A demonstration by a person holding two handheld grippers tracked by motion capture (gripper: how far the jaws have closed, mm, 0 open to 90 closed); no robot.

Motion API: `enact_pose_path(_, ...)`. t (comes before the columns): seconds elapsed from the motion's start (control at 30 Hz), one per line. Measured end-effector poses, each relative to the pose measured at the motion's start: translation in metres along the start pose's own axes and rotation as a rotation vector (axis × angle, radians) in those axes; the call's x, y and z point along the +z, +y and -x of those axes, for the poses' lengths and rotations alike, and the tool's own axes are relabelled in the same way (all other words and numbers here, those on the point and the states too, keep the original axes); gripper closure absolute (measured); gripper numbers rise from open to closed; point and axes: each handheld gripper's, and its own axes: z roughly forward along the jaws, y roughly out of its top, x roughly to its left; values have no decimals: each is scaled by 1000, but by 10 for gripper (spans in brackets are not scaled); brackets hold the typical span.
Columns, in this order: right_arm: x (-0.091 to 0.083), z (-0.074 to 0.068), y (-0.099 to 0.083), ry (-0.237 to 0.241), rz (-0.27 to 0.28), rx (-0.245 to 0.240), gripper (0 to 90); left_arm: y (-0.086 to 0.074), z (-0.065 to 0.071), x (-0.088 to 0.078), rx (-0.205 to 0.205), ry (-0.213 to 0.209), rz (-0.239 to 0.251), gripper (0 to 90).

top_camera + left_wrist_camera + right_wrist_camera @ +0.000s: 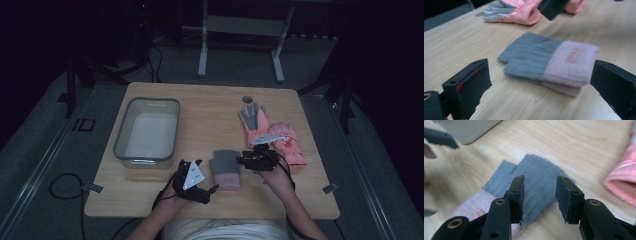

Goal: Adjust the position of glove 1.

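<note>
A folded knit glove (226,168), grey with a pale pink cuff, lies flat near the table's front edge. My left gripper (207,176) sits just left of it and my right gripper (241,161) just right of it. In the left gripper view the glove (544,63) lies beyond my left gripper (542,72), whose jaws stand wide apart and touch nothing. In the right gripper view my right gripper (540,192) hovers above the glove's grey part (536,177), jaws parted with a clear gap and nothing pinched between them.
Two pink gloves (272,135) lie at the right of the wooden table (210,115), one with grey fingers (496,10). A clear plastic bin (147,130) stands at the left. A round hole (248,99) sits near the far edge. Cables trail off the front.
</note>
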Motion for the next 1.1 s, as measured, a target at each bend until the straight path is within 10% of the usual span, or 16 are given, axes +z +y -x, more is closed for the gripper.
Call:
enact_pose_path(0.23,0,12,13,21,41,-33,593,21,6,19,121,-193,-60,144)
enact_pose_path(0.43,14,20,16,17,34,-22,593,22,4,27,197,-278,-91,292)
enact_pose_path(1.1,67,32,-3,-6,-91,40,339,12,5,47,284,-288,-195,311)
